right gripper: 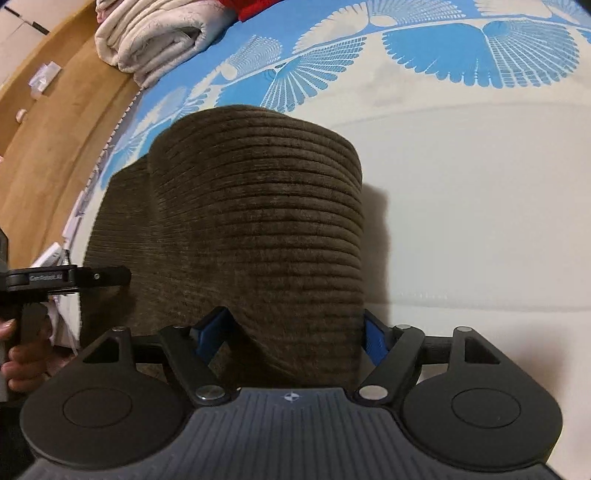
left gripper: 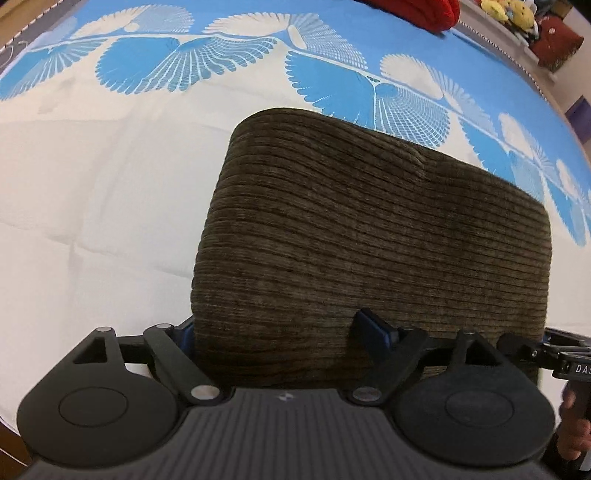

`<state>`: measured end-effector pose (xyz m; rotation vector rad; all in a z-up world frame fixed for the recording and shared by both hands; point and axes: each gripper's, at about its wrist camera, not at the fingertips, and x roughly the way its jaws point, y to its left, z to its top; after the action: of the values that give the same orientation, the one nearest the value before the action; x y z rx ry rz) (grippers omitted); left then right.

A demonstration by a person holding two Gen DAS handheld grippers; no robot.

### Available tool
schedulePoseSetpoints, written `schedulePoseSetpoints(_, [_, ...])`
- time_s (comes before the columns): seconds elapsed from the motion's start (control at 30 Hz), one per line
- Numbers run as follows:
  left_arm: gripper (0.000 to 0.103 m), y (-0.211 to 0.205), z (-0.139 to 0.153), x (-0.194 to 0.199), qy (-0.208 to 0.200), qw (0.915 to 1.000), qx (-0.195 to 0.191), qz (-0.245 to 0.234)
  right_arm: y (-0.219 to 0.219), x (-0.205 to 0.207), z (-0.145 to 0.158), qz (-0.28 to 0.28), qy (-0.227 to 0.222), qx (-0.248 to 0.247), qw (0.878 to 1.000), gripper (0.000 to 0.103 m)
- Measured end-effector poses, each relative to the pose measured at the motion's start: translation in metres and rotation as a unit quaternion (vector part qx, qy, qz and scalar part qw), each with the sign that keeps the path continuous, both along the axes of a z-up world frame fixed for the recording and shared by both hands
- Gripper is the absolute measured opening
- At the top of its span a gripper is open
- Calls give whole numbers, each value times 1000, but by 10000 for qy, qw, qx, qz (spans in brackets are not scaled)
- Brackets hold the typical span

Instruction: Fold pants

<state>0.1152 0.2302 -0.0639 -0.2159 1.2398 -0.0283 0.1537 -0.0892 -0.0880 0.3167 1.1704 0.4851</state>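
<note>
both tools (left gripper: 284,332) (right gripper: 295,332) wide — pants (left gripper: 369,240) folded

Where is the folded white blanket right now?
Only the right wrist view shows the folded white blanket: top left, at the edge of the blue-patterned bedspread, beyond the brown corduroy pants and beside something red.

One pair of folded brown pants (left gripper: 369,240), two grippers, one rolled blanket (right gripper: 147,37).

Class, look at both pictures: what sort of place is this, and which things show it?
Probably a bedroom: brown pants lie on a bed's blue-and-white bedspread, with a folded blanket and plush toys nearby.
</note>
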Motion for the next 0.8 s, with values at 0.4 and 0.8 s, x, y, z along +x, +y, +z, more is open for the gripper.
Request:
schedulePoseSetpoints(0.4, [41, -72, 16, 40, -474, 9986, -185, -145, -52, 13, 65, -372, -1032, 103, 9939, 23])
schedulePoseSetpoints(0.8, [41, -203, 33, 63, -1154, 9873, -380, -1028, -198, 20, 73, -1447, -1213, -744, 9792, 23])
